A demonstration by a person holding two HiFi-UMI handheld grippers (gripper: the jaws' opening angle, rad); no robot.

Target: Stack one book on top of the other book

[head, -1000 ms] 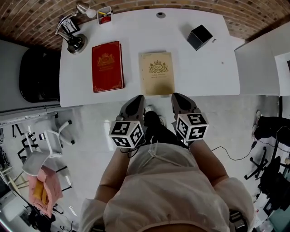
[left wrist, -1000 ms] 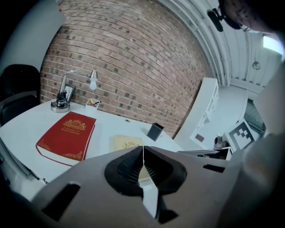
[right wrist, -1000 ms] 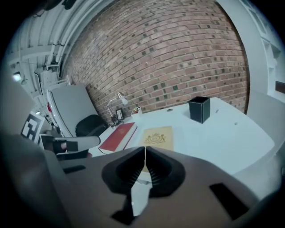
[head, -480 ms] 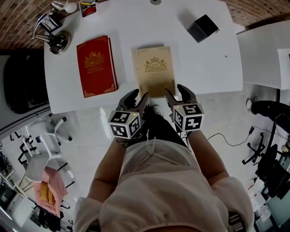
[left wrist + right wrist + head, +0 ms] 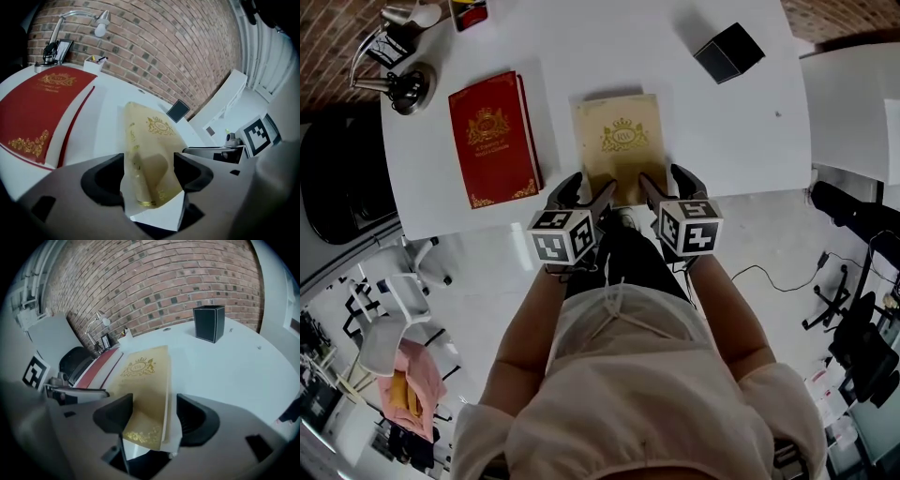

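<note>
**We close in on the gold book (image 5: pixel 621 141), nothing gripped yet**
Our left tool (image 5: pixel 584 194) and right tool (image 5: pixel 668 186) have dropped to its near edge, their jaws just opened wide and straddling the near corners without pinching. It lies flat on the worktop (image 5: pixel 722 131) beside the red book (image 5: pixel 492 136); grip and lift look next.

Tan book (image 5: pixel 620 141): near edge hidden in head view under left gripper (image 5: pixel 584 192) and right gripper (image 5: pixel 667 184), jaws just opened astride its corners. Cover lettering on it and red book (image 5: pixel 491 138) too small to read.
</note>
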